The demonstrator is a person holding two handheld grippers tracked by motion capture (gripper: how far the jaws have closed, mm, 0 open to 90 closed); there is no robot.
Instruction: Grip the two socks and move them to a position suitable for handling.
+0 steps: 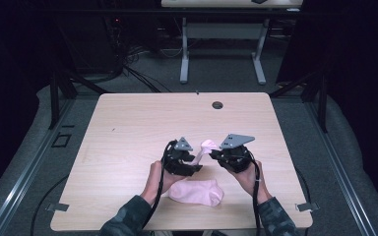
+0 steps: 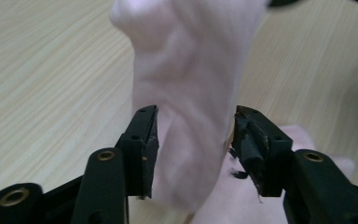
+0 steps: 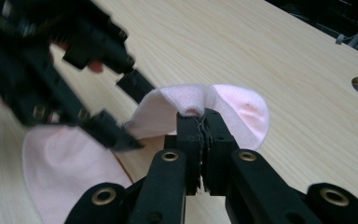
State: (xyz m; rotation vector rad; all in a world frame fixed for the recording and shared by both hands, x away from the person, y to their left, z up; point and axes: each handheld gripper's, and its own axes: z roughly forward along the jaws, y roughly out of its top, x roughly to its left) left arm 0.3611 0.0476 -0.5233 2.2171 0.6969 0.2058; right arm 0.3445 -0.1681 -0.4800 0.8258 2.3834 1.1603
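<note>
A pale pink sock [image 1: 205, 146] hangs just above the wooden table [image 1: 128, 128] between the two grippers. My right gripper [image 3: 202, 117] is shut on its folded edge, and the sock [image 3: 242, 109] bulges out behind the jaws. My left gripper [image 2: 196, 114] is open, its jaws standing on either side of the hanging sock [image 2: 186, 70]; whether they touch the cloth is unclear. In the high view the left gripper [image 1: 195, 164] sits left of the sock and the right gripper [image 1: 213, 151] to its right. A second pink sock [image 1: 197, 191] lies flat near the front edge.
A round cable hole [image 1: 217, 104] sits near the table's far edge. Another desk's legs [image 1: 184, 54] stand beyond on the grey floor. Cables trail from both grippers down past the forearms. Bare tabletop spreads to the left, right and back.
</note>
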